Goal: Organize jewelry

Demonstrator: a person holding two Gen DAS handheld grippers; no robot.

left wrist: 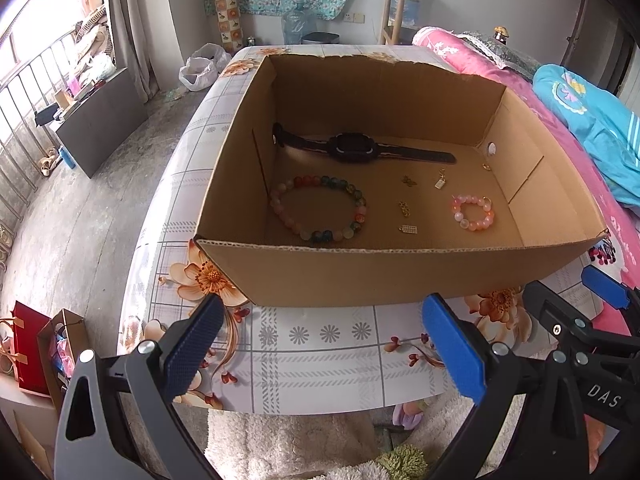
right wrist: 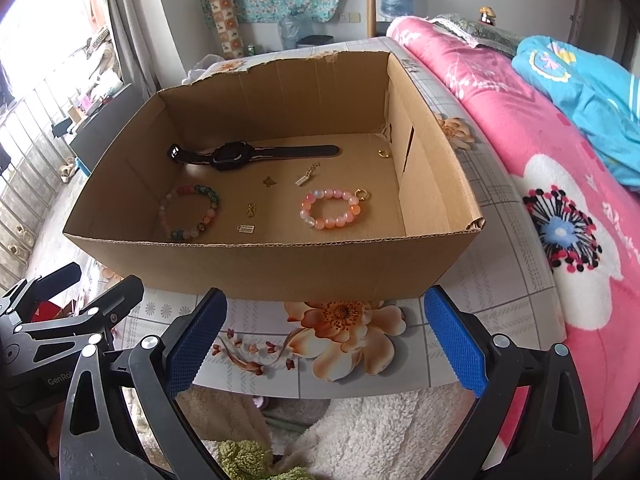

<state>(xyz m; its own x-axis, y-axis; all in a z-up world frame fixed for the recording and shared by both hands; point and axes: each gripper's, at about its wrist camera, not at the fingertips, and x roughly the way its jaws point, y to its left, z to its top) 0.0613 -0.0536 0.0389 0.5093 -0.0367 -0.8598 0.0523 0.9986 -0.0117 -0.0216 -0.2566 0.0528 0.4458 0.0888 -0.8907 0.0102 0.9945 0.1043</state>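
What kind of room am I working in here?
Most likely a bedroom in a home: a pink floral quilt and a blue blanket lie beside the table, with a water jug on the floor and curtains at a barred window.

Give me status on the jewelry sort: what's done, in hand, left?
Done: watch, multicolour bead bracelet, pink bead bracelet and several small gold charms already lie spread apart in the cardboard box.
In hand: nothing. Left claw and right claw are both open, outside the box over the table.
Left: no loose jewelry visible outside the box; possibly finished.
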